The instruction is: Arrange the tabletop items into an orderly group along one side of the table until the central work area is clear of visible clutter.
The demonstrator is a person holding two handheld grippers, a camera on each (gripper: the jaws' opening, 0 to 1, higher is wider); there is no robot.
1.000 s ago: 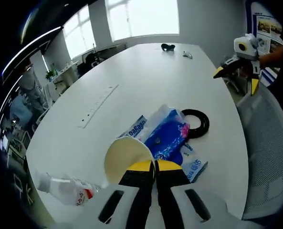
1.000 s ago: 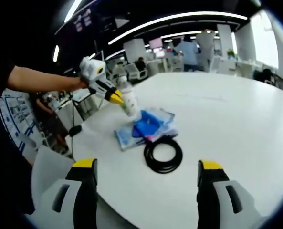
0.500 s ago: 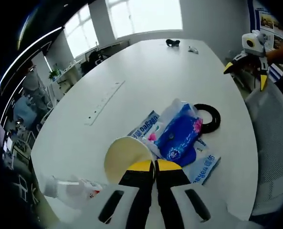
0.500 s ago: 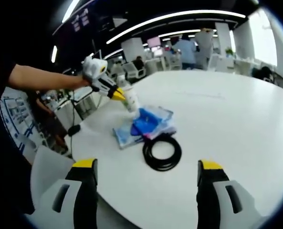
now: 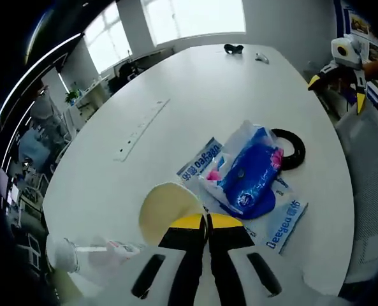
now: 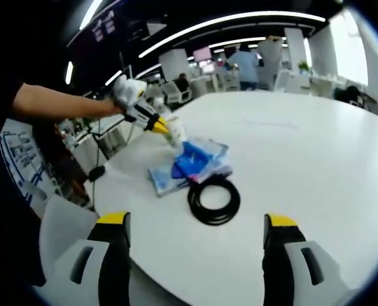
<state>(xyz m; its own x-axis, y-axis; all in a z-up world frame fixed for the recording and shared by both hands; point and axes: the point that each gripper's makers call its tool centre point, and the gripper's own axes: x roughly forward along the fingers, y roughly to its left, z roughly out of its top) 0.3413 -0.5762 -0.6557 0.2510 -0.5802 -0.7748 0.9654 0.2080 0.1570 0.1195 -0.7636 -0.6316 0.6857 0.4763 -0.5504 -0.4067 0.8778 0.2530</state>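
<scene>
Two grippers in play, taken left to right. In the left gripper view, a plastic bottle lies on its side at the far left near the table edge, blurred. Next to it the left gripper has its jaws pressed together on the rim of a paper cup, which tips its open mouth toward the camera. Right of the cup sits a blue wipes pack on flat printed sachets, with a black cable coil just beside and partly under the pack. The right gripper hovers off the table's right edge, above a mesh chair. In the right gripper view its jaws stand wide apart, holding nothing.

Judged step: setting the cup down into the group by the pack. Doing it well likely means lowering it upright just beside the sachets, not on them, and releasing only once the base is flat; a pinch on a thin rim may let the cup swing or crumple.

Room: the white table is open across its middle, with a long power strip slot to the left. Two small dark items lie at the far end, well apart from the group. The near table edge is close to the bottle and sachets, so pushing toward it risks drop-offs.
</scene>
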